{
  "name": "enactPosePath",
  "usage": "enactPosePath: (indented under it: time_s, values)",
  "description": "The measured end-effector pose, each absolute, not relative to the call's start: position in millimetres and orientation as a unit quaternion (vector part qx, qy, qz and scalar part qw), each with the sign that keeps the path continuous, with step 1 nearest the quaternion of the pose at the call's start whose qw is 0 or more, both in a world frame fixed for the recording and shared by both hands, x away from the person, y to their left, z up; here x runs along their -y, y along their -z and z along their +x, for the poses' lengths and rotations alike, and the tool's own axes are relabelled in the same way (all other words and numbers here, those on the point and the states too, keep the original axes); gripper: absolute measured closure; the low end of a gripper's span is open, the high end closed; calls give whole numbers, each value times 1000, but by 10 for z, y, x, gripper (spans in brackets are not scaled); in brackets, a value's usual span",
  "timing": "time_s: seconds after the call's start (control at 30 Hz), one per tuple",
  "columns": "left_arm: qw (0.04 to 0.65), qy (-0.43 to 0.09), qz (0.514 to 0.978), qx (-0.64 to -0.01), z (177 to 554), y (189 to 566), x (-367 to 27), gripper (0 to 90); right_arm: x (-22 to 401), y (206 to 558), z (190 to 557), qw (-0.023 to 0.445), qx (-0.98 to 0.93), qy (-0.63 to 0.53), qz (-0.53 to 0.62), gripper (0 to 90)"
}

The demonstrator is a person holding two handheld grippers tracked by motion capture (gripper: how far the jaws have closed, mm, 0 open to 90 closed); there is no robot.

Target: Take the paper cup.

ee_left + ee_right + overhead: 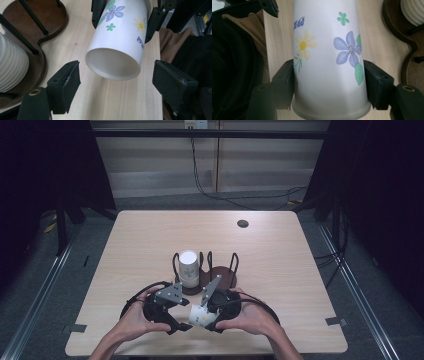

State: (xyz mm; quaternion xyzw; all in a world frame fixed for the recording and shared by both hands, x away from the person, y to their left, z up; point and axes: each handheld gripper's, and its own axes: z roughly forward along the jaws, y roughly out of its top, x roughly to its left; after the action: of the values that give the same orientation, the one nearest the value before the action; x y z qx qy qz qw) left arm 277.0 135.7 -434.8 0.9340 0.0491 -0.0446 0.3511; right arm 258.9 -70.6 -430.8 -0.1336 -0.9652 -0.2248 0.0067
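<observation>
right hand-held gripper (329, 82) clamps flowered cup (327, 57); left hand-held gripper (117, 85) released, facing cup's base.

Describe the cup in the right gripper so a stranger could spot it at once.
Start at the dark wooden rack mid-table, then look to the near edge, where two hands meet. The paper cup lies sideways there, clamped in the right gripper. Unlike the plain ribbed white cup standing in the rack, it carries printed flowers.
</observation>
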Motion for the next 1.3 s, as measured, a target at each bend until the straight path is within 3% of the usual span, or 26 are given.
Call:
enactPosePath:
  time_s: [0.43,1.0,1.3]
  values:
    - [340,43,939,-24,2727,4367,-1298,348,636,4338,2557,20,965,231,-120,337]
    - [358,63,931,-36,2735,4359,-1314,359,631,4328,2569,30,960,256,-111,333]
    - [361,64,930,-37,2728,4342,-1316,371,682,4367,2602,32,954,274,-118,229]
